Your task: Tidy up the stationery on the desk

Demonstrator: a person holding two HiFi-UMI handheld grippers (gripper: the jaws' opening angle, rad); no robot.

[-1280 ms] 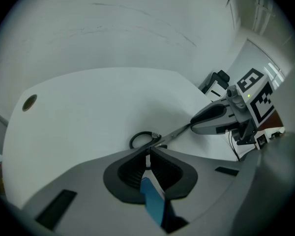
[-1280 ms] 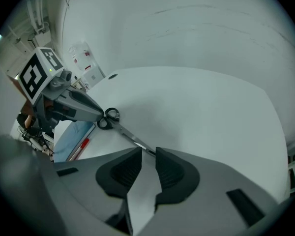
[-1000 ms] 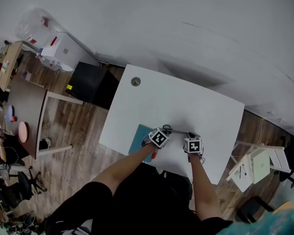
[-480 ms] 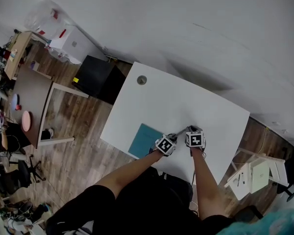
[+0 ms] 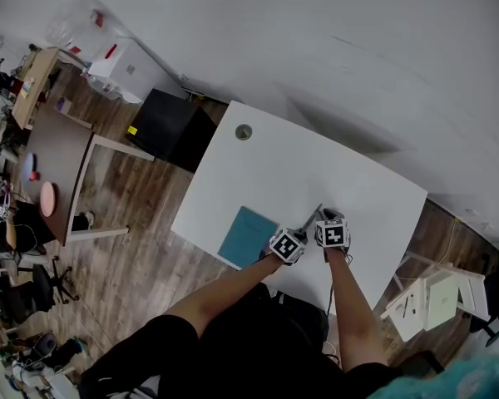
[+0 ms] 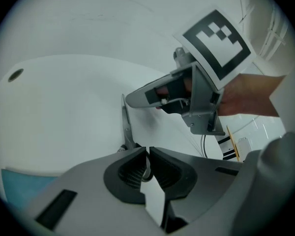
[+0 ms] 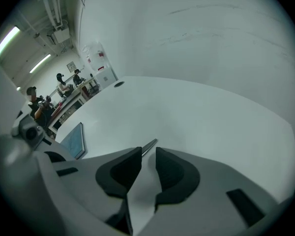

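Observation:
A thin pair of metal scissors (image 5: 313,216) is held over the white desk (image 5: 316,156), its blade pointing up and to the right. My left gripper (image 5: 298,229) is shut on the handle end; in the left gripper view the blade (image 6: 126,122) rises from the nearly closed left gripper (image 6: 148,156). My right gripper (image 5: 326,217) hangs close beside it, and its tip (image 6: 132,100) nears the blade's end. In the right gripper view the right gripper (image 7: 147,157) shows a gap, with the blade tip (image 7: 149,146) passing behind its left finger. A teal notebook (image 5: 246,236) lies at the desk's front left.
A round cable hole (image 5: 244,131) sits at the desk's far left corner. A black cabinet (image 5: 165,130) and a wooden table (image 5: 54,152) stand to the left on the floor. White furniture (image 5: 428,298) stands at the right. People (image 7: 39,107) are far off.
Both grippers have moved right along the desk's front, away from the notebook. The scissors, lying flat before, now point up and right between them.

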